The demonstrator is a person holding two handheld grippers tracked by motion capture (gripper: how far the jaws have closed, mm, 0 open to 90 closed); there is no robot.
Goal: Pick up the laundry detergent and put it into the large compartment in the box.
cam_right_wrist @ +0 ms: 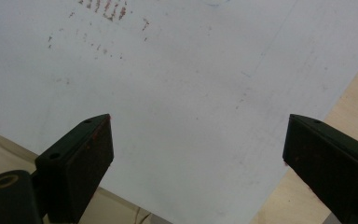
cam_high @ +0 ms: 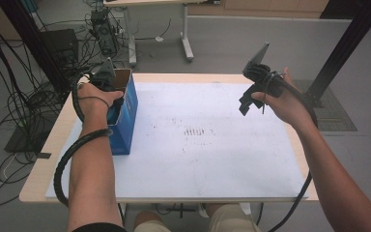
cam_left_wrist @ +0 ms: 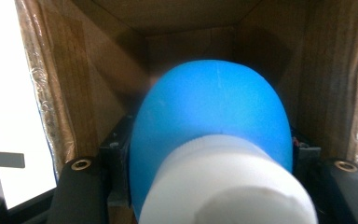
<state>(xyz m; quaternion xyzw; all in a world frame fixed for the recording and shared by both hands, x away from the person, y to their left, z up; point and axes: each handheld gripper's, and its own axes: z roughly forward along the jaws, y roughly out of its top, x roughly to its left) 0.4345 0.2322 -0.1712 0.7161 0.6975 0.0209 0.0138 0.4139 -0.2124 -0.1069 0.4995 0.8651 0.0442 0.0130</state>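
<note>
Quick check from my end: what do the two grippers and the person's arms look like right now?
Both grippers are black. The left gripper carries a grey three-cornered plate, and a ribbed black cable trails along the forearm. The right gripper has flat black jaws with reddish scuffs; its black cable runs under the arm. Forearms are bare; a dark sleeve edge shows at left.

A white sheet (cam_high: 198, 145) with reddish-brown smudges (cam_high: 198, 131) at centre frame covers the light wooden table (cam_high: 38, 174); black cables (cam_high: 9, 96) tangle upper left.

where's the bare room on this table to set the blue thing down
Nearly all of the white sheet is bare, from the blue box across to the open right gripper hovering above its far right. The crowded spot is the box itself, where the left gripper holds a blue and white object.
</note>
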